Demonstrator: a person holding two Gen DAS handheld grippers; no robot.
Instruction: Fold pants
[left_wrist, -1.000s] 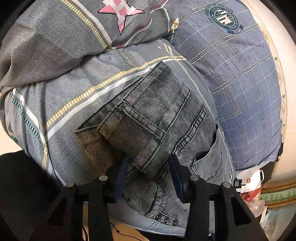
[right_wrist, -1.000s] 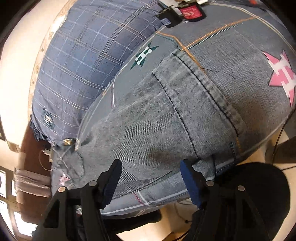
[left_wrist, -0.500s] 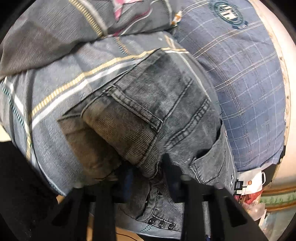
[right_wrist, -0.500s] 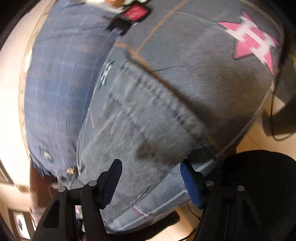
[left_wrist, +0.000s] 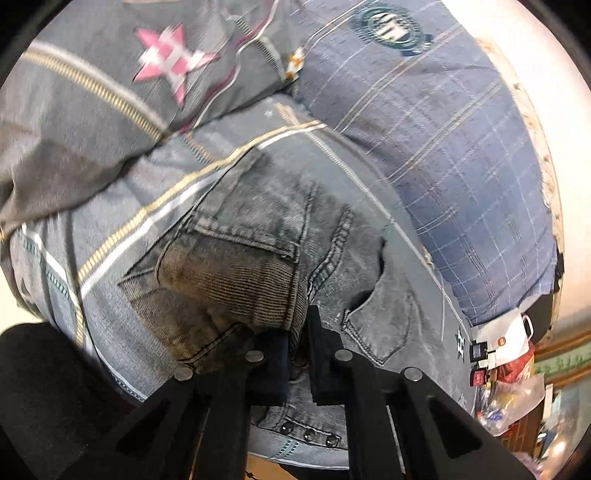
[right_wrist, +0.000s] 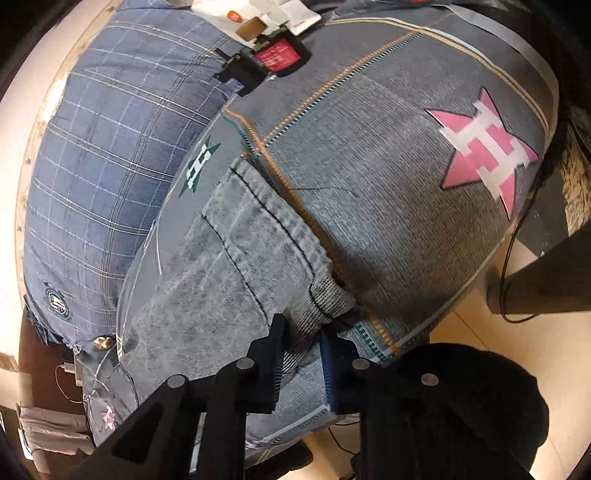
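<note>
Grey-blue denim pants (left_wrist: 266, 236) lie on a grey bedsheet with pink stars; the waist end with pockets and snap buttons is near me in the left wrist view. My left gripper (left_wrist: 298, 354) is shut on the waistband fabric, which bunches between the fingers. In the right wrist view the pants (right_wrist: 229, 280) run away from me, leg end near. My right gripper (right_wrist: 301, 354) is shut on the hem corner, which puckers between the fingers.
A blue plaid pillow (left_wrist: 454, 155) lies beyond the pants; it also shows in the right wrist view (right_wrist: 107, 155). Small items, a red label and white bags (right_wrist: 273, 44), sit at the bed's far end. A black rounded object (right_wrist: 476, 413) and floor cables sit beside the bed.
Both grippers were open around the denim a second ago. The left closed on the waistband, then the right closed on the hem corner. The cloth is now bunched in both.
</note>
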